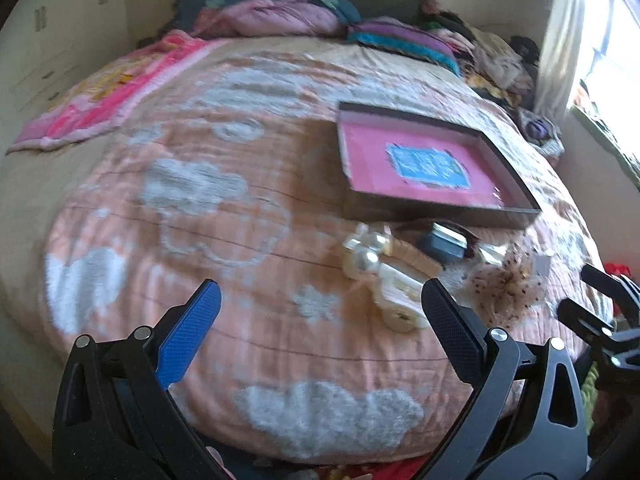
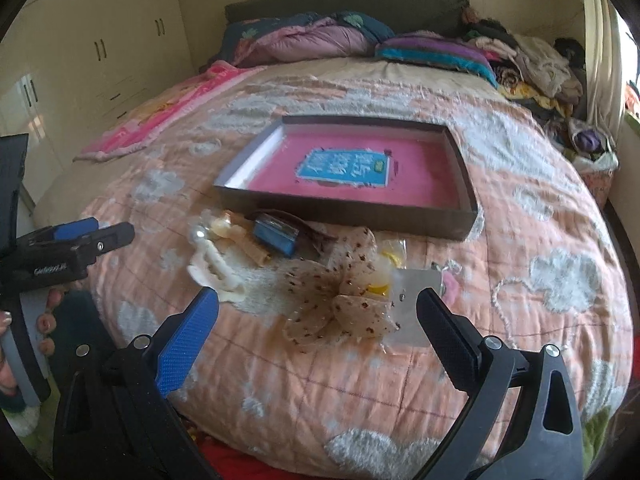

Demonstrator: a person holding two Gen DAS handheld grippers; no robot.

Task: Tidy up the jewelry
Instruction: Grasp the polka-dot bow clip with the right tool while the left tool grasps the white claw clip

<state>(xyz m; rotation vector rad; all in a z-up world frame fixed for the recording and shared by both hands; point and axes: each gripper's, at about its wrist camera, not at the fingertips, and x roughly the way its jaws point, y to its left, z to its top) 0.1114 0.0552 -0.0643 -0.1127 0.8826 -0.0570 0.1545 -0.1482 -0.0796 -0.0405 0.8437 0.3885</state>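
Both hand-held grippers spread wide, nothing held: left hand-held gripper (image 1: 320, 320), right hand-held gripper (image 2: 318, 320).

Jewelry pile lies on bed quilt (image 2: 540, 208), just at 6 o'clock of shallow box (image 2: 464, 216) with pink floor; box judged as destination.

Spotted fabric bow (image 2: 340, 304) at 12 o'clock of right hand-held gripper: judged light, soft, crushable; pinch advised at gathered centre.

Cream hair claw (image 2: 216, 268) at 10 o'clock: judged stiff, smooth, slippery; grip advised across spine.

Small blue box (image 2: 274, 236) near box wall: judged rigid; flat sides taken.
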